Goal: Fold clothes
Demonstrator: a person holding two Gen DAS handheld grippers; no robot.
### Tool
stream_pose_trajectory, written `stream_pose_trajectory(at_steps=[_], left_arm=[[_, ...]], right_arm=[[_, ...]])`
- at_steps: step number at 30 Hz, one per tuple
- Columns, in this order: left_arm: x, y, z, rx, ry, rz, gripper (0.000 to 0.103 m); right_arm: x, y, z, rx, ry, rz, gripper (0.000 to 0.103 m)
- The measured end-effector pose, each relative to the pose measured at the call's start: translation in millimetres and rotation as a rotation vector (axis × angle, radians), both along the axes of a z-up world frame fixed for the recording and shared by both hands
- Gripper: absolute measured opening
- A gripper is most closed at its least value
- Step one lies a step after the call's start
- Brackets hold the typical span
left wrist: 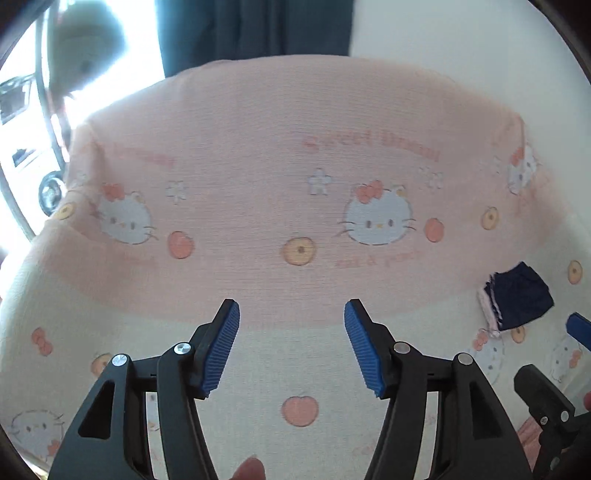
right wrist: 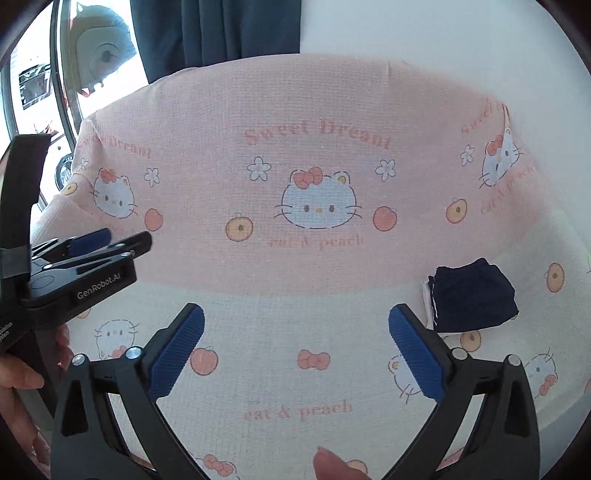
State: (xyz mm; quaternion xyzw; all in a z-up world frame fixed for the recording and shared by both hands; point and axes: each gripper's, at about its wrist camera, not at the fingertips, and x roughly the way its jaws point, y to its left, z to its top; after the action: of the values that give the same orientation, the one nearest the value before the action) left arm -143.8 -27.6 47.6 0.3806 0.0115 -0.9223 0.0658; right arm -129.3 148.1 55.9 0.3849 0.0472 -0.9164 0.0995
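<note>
A small folded navy garment [left wrist: 517, 299] [right wrist: 472, 299] with a pale edge lies on the cat-and-peach bed sheet [left wrist: 295, 110] [right wrist: 314, 92], off to the right. My left gripper [left wrist: 291, 310] hovers open over the sheet, well left of the garment, with nothing between its blue pads. My right gripper [right wrist: 295, 317] is open and empty too, and the garment sits just beyond its right fingertip. From the right wrist the left gripper [right wrist: 125, 238] shows side-on at the left. A fingertip [left wrist: 578, 326] of the right gripper pokes in at the left wrist view's right edge.
The pink and cream sheet covers the whole bed. A dark curtain [right wrist: 221, 29] and a white wall [right wrist: 443, 29] stand behind it. A bright window [right wrist: 44, 92] with a grey plush shape is at the far left. The person's hand [right wrist: 18, 380] holds the left tool.
</note>
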Motion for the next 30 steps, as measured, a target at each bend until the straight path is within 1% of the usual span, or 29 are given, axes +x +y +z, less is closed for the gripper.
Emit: stream_pose_trajectory(at_steps=[2, 3, 4, 6, 8, 9, 11, 13, 17, 20, 22, 25, 27, 30], left_arm=[[18.3, -19.0, 5.2, 0.050, 0.000, 0.024, 0.067], [25.6, -26.9, 10.2, 0.054, -0.003, 0.042, 0.068], [33.6, -34.1, 16.6, 0.047, -0.001, 0.065, 0.068], [57.5, -42.7, 33.4, -0.007, 0.049, 0.123, 0.068], [85.9, -43.7, 44.8, -0.064, 0.103, 0.130, 0.068], [98.3, -44.3, 48.3, -0.081, 0.109, 0.133, 0.068], [118.9, -46.1, 50.2, -0.077, 0.073, 0.129, 0.068], [137.5, -47.6, 48.7, -0.037, 0.040, 0.109, 0.068], [173.7, -42.7, 35.5, 0.020, 0.001, 0.099, 0.068], [194.5, -32.4, 21.4, 0.080, -0.029, 0.085, 0.068], [201.9, -23.4, 11.7, 0.089, -0.053, 0.070, 0.068], [210.5, -10.4, -0.6, 0.088, -0.082, 0.048, 0.068], [210.1, -6.5, -1.6, 0.090, -0.089, 0.034, 0.068], [209.2, -2.1, 1.1, 0.107, -0.085, 0.008, 0.068]], right_arm=[[9.2, -11.8, 0.1, -0.005, -0.006, -0.005, 0.102], [13.6, -17.1, 1.0, -0.008, -0.015, -0.004, 0.102], [20.7, -21.7, 2.6, -0.013, -0.024, -0.002, 0.102], [42.7, -26.0, 12.4, -0.038, -0.025, 0.021, 0.102], [65.2, -27.2, 20.5, -0.069, -0.023, 0.043, 0.102], [75.1, -27.0, 22.8, -0.071, -0.034, 0.035, 0.102], [92.7, -23.5, 26.3, -0.070, -0.038, 0.012, 0.102], [110.1, -20.3, 31.8, -0.063, -0.023, -0.014, 0.102], [143.8, -8.7, 37.3, -0.055, 0.017, -0.058, 0.102], [162.3, -4.8, 27.2, -0.051, -0.022, -0.053, 0.102], [171.0, -3.6, 20.5, -0.035, -0.045, -0.049, 0.102], [178.3, -2.0, 14.2, 0.005, -0.042, -0.056, 0.102], [177.3, 1.3, 10.3, 0.011, -0.045, -0.067, 0.102], [175.6, 6.2, 4.0, -0.008, -0.083, -0.071, 0.102]])
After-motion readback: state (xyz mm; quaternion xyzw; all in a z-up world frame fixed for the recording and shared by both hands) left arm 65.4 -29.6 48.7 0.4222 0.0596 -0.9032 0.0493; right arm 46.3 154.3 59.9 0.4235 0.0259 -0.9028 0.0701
